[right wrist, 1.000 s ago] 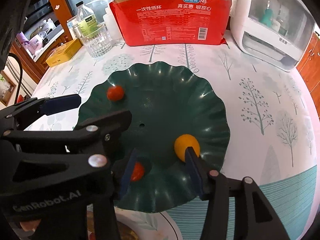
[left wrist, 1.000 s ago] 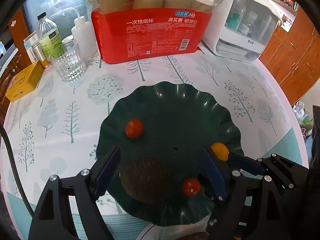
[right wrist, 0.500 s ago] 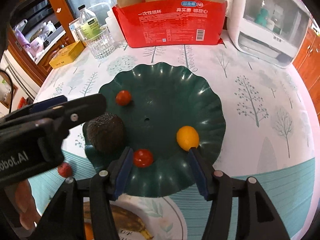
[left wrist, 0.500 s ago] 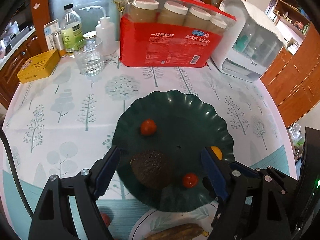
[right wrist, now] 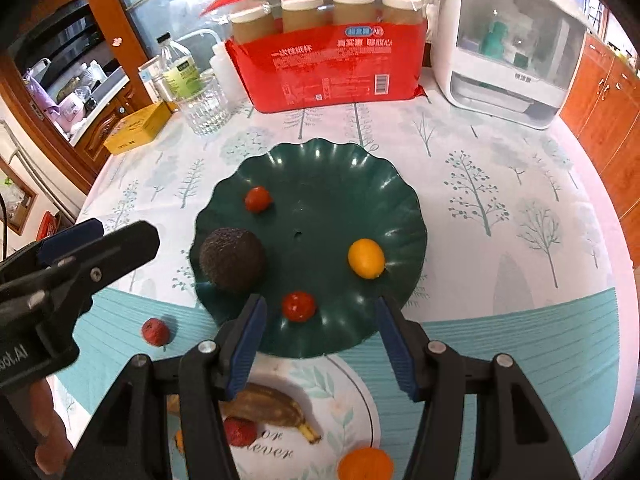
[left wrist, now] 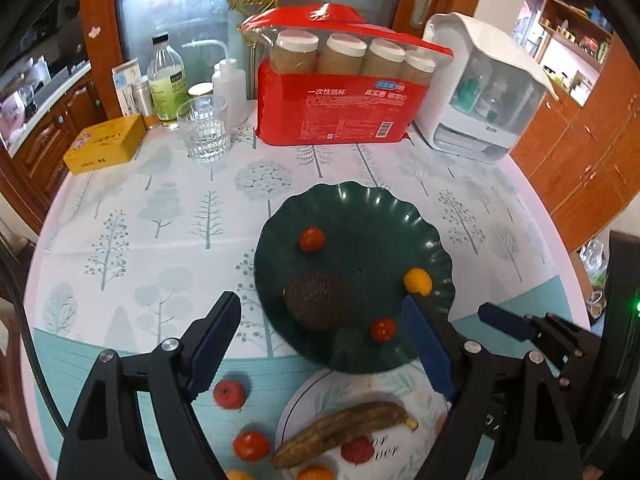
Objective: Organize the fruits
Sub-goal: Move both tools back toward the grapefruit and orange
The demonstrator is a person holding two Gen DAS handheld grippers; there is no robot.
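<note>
A dark green scalloped plate (left wrist: 360, 216) (right wrist: 320, 176) holds a dark avocado (left wrist: 318, 300) (right wrist: 232, 260), a yellow kumquat (left wrist: 417, 281) (right wrist: 366, 258) and two cherry tomatoes (left wrist: 312, 239) (right wrist: 299, 306). My left gripper (left wrist: 319, 298) hangs open above the avocado, its pads well clear of it. My right gripper (right wrist: 320, 301) is open too, above the plate's near rim, with nothing held. Nearer me, a white plate (left wrist: 288, 412) (right wrist: 360, 384) carries a brown banana (left wrist: 344, 426), a lychee (left wrist: 357, 450) and an orange (right wrist: 365, 464). A lychee (left wrist: 229, 394) and a tomato (left wrist: 251, 445) lie loose on the cloth.
At the back stand a red pack of paper cups (left wrist: 340, 108), a drinking glass (left wrist: 204, 128), bottles (left wrist: 166, 80), a yellow box (left wrist: 104, 144) and a white appliance (left wrist: 484, 92). The round table's edge curves away on the right, with wooden cabinets beyond.
Both grippers have risen and drawn back from the green plate. The avocado and kumquat stay on it. The white plate and loose fruit have come into view.
</note>
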